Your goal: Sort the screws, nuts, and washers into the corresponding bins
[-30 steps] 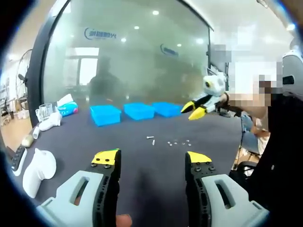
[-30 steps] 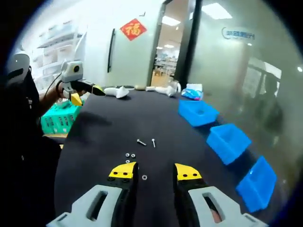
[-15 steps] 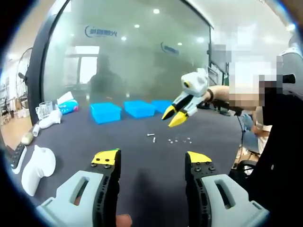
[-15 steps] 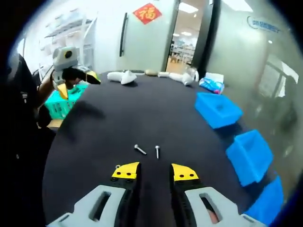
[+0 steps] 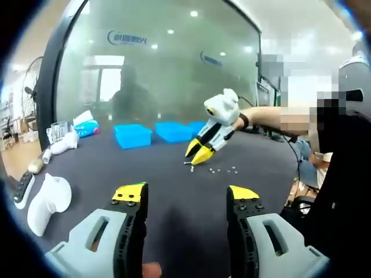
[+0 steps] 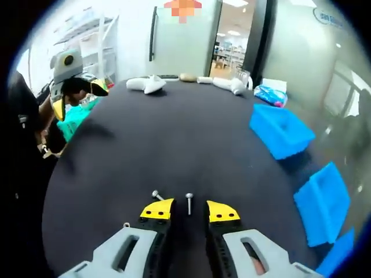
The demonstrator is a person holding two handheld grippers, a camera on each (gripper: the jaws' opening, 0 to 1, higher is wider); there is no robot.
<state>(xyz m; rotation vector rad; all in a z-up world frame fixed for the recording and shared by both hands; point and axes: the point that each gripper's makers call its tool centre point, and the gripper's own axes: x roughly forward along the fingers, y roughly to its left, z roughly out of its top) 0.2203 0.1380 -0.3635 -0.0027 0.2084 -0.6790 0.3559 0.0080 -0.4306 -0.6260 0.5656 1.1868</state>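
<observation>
Right gripper view: right tool (image 6: 189, 209) spread around screw (image 6: 189, 202); blue bins (image 6: 281, 130) aside.

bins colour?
Bright blue bins, shown best in the right gripper view.

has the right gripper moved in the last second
Yes. In the left gripper view the right gripper has come down from beside the blue bins to the screws.
</observation>
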